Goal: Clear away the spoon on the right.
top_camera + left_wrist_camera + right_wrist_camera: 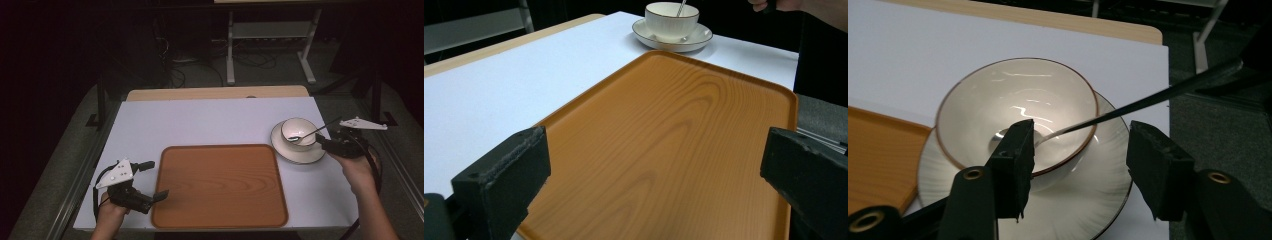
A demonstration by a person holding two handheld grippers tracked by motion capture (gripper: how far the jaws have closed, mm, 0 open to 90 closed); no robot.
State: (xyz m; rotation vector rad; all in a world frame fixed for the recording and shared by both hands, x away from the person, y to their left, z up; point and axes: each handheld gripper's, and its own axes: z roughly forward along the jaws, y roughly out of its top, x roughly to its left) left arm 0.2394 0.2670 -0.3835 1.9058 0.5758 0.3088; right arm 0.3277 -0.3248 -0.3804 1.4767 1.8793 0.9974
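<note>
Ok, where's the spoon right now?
The thin metal spoon rests in the white ceramic bowl on its saucer, high view's right, beside the brown wooden tray.

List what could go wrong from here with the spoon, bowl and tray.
1. The spoon leans on the bowl rim with its handle jutting out; the right gripper, jaws open around it, might knock it out.
2. The bowl sits loose on a saucer near the table's edge; a nudge may slide both.
3. The left gripper hovers open over the tray and could bump it.
</note>
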